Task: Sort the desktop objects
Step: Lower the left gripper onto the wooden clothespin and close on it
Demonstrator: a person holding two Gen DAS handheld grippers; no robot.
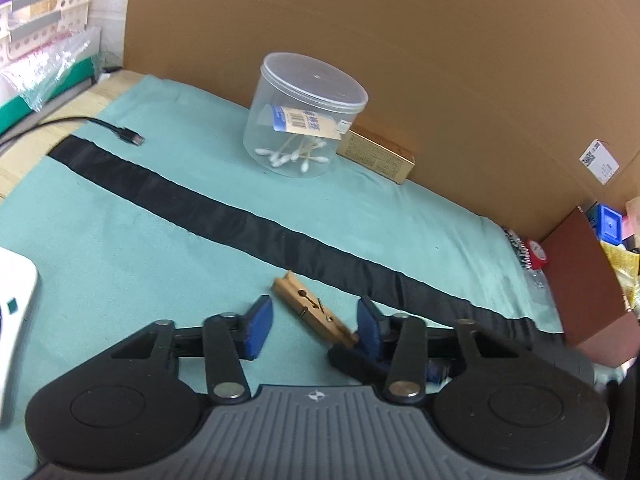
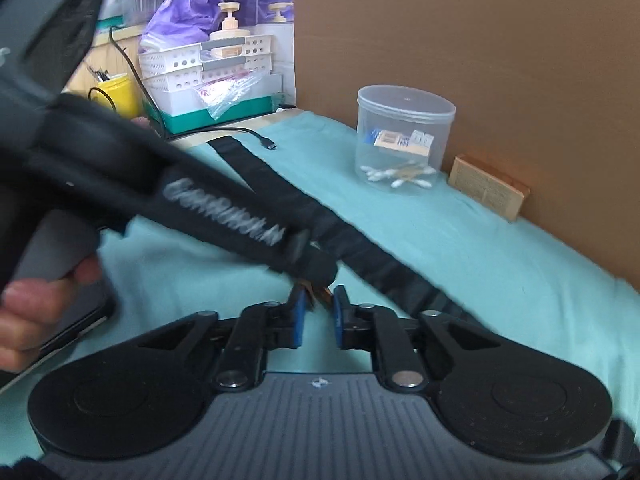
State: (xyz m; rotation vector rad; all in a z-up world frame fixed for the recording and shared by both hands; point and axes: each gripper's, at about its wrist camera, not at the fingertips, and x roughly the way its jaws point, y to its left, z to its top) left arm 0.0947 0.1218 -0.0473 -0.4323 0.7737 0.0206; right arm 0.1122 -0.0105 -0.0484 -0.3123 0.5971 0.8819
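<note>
A wooden clothespin [image 1: 310, 310] is in the air above the teal cloth [image 1: 140, 248], slanting between the blue pads of the left gripper [image 1: 316, 326]. The jaws of this gripper stand apart and the left pad has clear space from the pin. The lower end of the pin is at the right pad, where the dark tips of another gripper also reach in, but I cannot tell if the pad really presses it. In the right wrist view, the right gripper [image 2: 319, 308] has its jaws almost closed, and a small brown piece of the clothespin [image 2: 318, 290] shows between the pad tips, so it grips the pin. The body of the left gripper [image 2: 180, 196] crosses this view diagonally, blurred, and a hand [image 2: 36, 312] holds its grey handle at the left edge. A black strip [image 1: 248, 222] runs diagonally across the cloth, just behind the pin. Further back, a clear round container [image 1: 306, 114] with its lid on holds cotton swabs [image 1: 294, 156] and a paper label. A small gold box [image 1: 376, 156] lies just beside it against the cardboard wall [image 1: 400, 40]. A black cable plug [image 1: 130, 136] rests on the cloth near the far left corner. A white device [image 1: 14, 308] is at the left edge.
</note>
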